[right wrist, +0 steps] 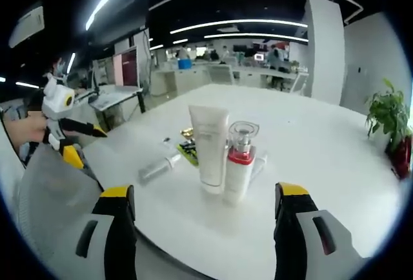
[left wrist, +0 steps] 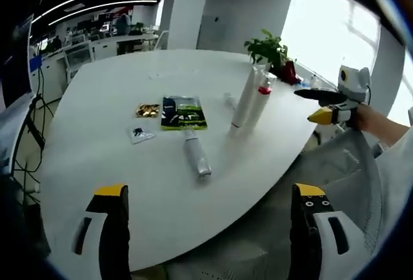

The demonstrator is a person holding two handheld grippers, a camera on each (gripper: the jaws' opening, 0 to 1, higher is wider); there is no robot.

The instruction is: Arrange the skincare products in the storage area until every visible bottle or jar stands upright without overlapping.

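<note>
- on the white desk (left wrist: 129, 164), a tall white tube (right wrist: 209, 148) and a clear bottle with a red collar (right wrist: 239, 162) stand upright, touching side by side; a small clear jar sits just behind them, hard to make out.
- near them a grey tube (left wrist: 197, 154) lies flat on its side, apart from the standing pair and just beside a dark green packet (left wrist: 183, 113); a gold sachet (left wrist: 148, 110) and a small clear packet (left wrist: 140, 134) lie a little further off.
- the left gripper (left wrist: 210, 219) hangs over the near edge of the desk with its jaws spread wide and nothing between them.
- the right gripper (right wrist: 205, 222) faces the standing pair, jaws likewise wide apart and empty.
- the relation that matters: in the left gripper view the grey tube lies straight ahead, its long axis running roughly away from the gripper and a bit tilted, cap end nearer; in the right gripper view the same tube (right wrist: 156, 168) lies off to the left, beyond the standing pair's flank.
- judgement: the lying tube is the one thing not yet upright, and the left gripper looks better placed to reach it; the jaws would need to close across its width, not along it.
- a potted plant (left wrist: 271, 51) stands at the far edge, well apart.
</note>
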